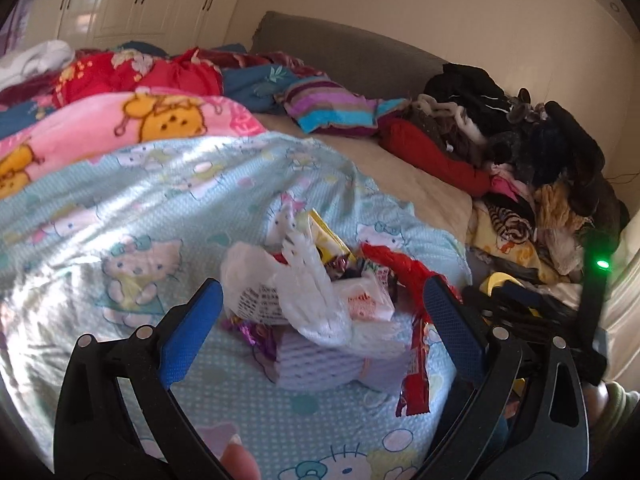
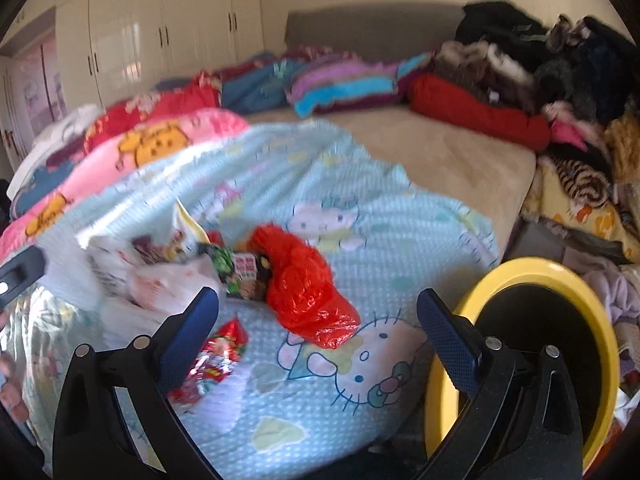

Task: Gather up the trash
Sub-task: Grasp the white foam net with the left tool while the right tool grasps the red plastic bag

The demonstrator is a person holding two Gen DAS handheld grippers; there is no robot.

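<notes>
Trash pile (image 1: 320, 300) between spread jaws

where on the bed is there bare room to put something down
The beige sheet is bare, bordered by the light blue blanket, the striped cloth and the clothes heap. The blanket's near part by the bin is free. It is crowded around the trash pile.
</notes>
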